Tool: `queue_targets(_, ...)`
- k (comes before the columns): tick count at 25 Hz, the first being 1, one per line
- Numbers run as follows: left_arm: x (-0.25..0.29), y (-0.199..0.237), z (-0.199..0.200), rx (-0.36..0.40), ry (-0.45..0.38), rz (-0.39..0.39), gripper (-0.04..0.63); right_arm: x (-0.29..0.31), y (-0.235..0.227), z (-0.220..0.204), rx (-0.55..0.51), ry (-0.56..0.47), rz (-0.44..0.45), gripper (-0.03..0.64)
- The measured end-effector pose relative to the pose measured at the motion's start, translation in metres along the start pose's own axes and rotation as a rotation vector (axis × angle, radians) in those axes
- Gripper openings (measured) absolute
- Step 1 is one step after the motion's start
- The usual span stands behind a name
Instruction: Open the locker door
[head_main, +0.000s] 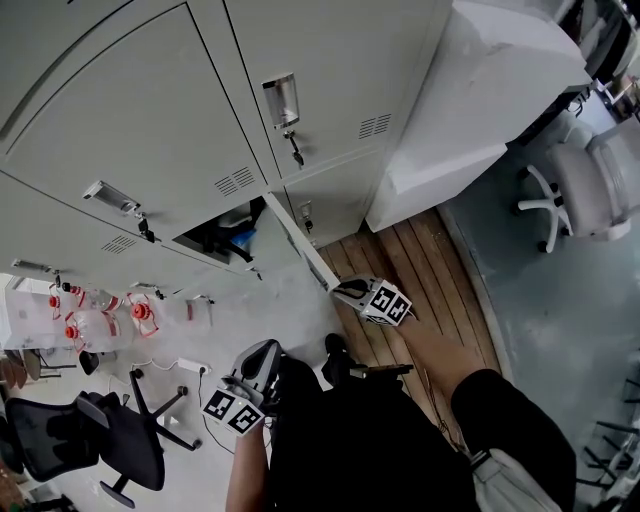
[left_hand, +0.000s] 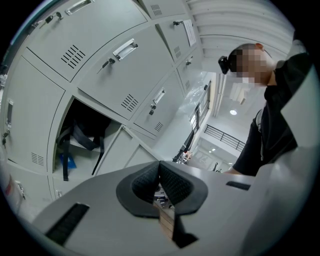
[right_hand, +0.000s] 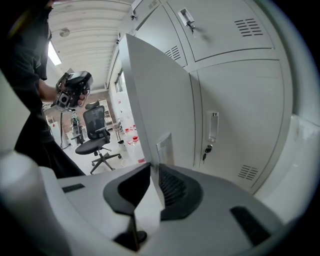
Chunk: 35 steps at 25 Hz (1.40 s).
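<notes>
No brand or wording can be read in any view. The only markings are the black-and-white squares on each gripper's cube, and the labels on the red-capped water bottles (head_main: 90, 322) at far left are too small to read. The head view alone shows those bottles, the black office chair (head_main: 60, 440) below them and the white swivel chair (head_main: 590, 180) at far right. The left gripper (left_hand: 159, 172) is held low beside the person's body, well apart from the lockers. Its jaws are closed pad to pad with nothing between them. Its own view alone looks into the open compartment (left_hand: 75, 150), where a black strapped bag (left_hand: 82, 130) hangs above a blue item (left_hand: 67, 162). The locker door (head_main: 298, 240) stands swung out from that compartment and appears edge-on in the head view. The right gripper (right_hand: 151, 172) is at the door's free edge with its jaws closed on the panel, one pad on each face. The right gripper view alone shows the neighbouring locker's handle (right_hand: 212, 127), with a key hanging below it, just right of the held door.
</notes>
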<state>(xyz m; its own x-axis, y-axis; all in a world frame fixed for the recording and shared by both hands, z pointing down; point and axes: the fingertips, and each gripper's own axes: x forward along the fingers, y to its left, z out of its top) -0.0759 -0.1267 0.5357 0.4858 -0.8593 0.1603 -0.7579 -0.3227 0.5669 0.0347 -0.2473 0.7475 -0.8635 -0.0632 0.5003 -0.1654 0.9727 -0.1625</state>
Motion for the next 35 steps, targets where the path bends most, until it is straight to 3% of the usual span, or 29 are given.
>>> queue_targets(26, -0.009, -0.003, -0.003, 0.011, 0.015, 0.006, 0.014, -0.031, -0.048, -0.011, 0.066, 0.002, -0.181, 0.052)
queue_targets(35, -0.014, -0.003, -0.004, 0.014, 0.019, 0.014, 0.014, -0.036, -0.057, -0.011, 0.059, 0.008, -0.198, 0.051)
